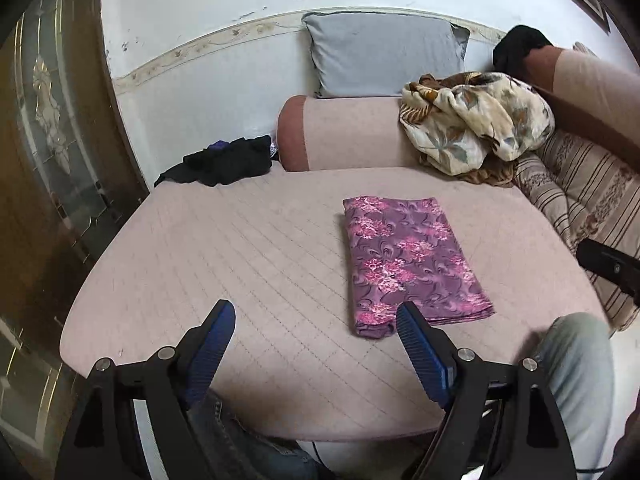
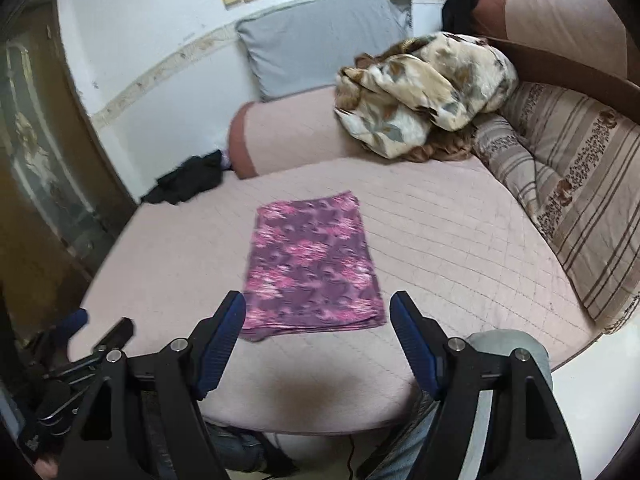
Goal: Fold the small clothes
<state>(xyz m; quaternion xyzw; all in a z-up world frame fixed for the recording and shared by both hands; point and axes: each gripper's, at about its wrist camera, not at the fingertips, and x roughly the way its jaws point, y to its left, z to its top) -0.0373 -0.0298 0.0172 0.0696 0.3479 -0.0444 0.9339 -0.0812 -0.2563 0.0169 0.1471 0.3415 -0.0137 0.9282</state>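
Observation:
A purple cloth with pink flowers (image 1: 408, 260) lies folded into a flat rectangle on the pink quilted mattress (image 1: 240, 264). It also shows in the right wrist view (image 2: 312, 264). My left gripper (image 1: 316, 312) is open and empty, held above the mattress's near edge, left of the cloth's near corner. My right gripper (image 2: 318, 304) is open and empty, held just above the cloth's near edge. The left gripper also shows at the lower left of the right wrist view (image 2: 80, 356).
A heap of black clothes (image 1: 224, 162) lies at the mattress's far left corner. A pink bolster (image 1: 340, 132), a grey pillow (image 1: 384, 56) and a crumpled floral blanket (image 1: 476, 124) lie at the back. Striped cushions (image 2: 580, 184) line the right side. My knees (image 1: 576, 368) are at the near edge.

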